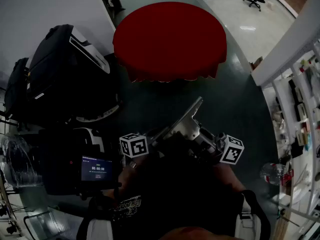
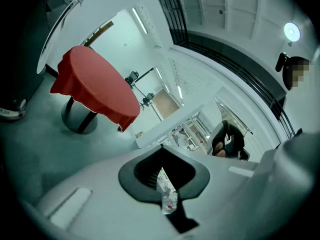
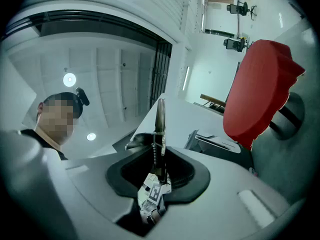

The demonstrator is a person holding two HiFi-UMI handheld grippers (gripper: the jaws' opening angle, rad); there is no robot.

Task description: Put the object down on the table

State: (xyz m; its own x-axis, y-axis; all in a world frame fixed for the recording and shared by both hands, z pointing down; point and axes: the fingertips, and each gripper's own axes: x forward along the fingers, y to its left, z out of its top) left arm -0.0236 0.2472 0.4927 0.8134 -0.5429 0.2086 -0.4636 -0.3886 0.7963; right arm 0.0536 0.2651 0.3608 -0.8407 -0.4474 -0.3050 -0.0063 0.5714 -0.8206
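A metal hand tool with a spring [image 1: 184,123] is held close to the person's body, its long end pointing up toward the round table under a red cloth [image 1: 170,39]. In the right gripper view the tool [image 3: 159,124] stands upright between the jaws, and my right gripper [image 3: 157,184] is shut on it. My left gripper [image 2: 165,184] shows only a narrow slit with nothing in it. In the head view the marker cubes of the left gripper [image 1: 134,145] and the right gripper [image 1: 232,150] flank the tool. The red table [image 2: 92,86] stands some way ahead on a single pedestal.
Black bags [image 1: 60,69] and a dark device with a lit screen [image 1: 97,168] stand on the left. White shelves with small items [image 1: 300,114] and a plastic bottle [image 1: 274,173] are on the right. Dark floor lies between me and the table.
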